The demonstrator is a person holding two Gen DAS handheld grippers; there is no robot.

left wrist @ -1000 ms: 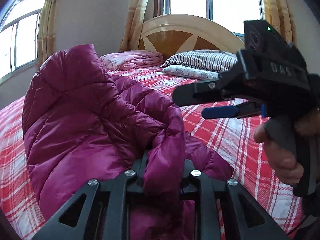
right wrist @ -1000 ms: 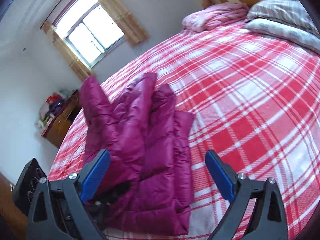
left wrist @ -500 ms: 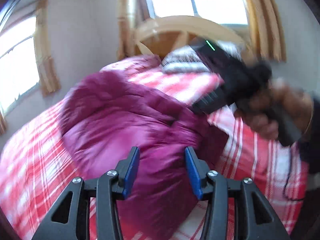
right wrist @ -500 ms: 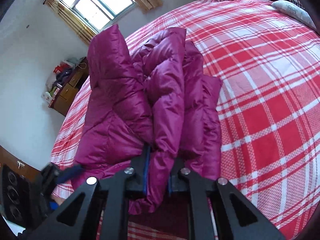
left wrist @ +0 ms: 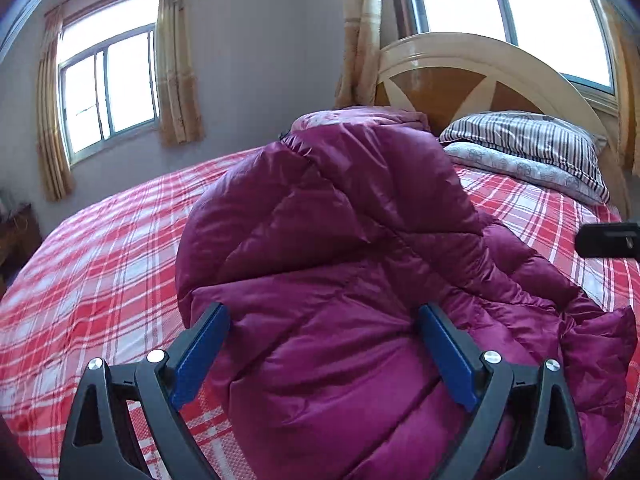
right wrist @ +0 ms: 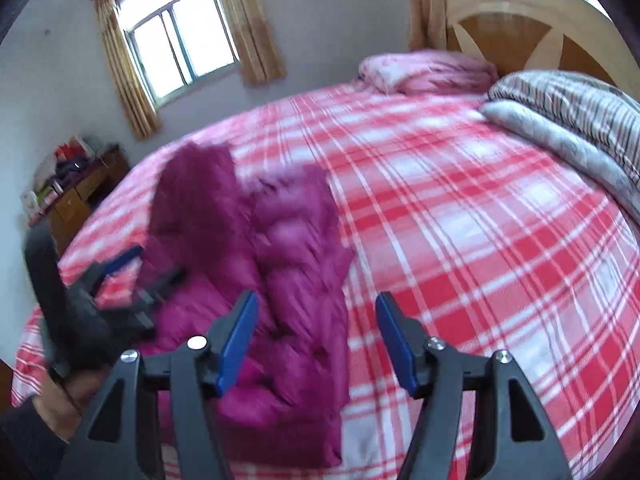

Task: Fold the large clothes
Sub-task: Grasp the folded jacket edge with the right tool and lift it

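Bed [left wrist: 100,272]: red-and-white plaid cover, the work surface; the folded bundle wants to end flat on it, so the step in hand looks like settling and squaring the fold, not starting a new one
Jacket [left wrist: 340,264]: magenta quilted puffer, lying on the bed near its foot end, well apart from the striped pillows [left wrist: 532,148]; in the left wrist view it humps up high, so it is likely springy and will reopen unless pressed down
Loose flap [left wrist: 600,344]: a crumpled edge sticks out at the right side of the bundle; tucking it in first should give a cleaner shape
Left gripper [left wrist: 322,356]: fingers spread wide, holding nothing, hovering just over the near end of the jacket; a good next grip would be a seam edge, not the puffy middle
Right gripper [right wrist: 316,340]: fingers apart and empty, over the jacket's right edge where it meets the plaid; view is motion-blurred, so contact cannot be told
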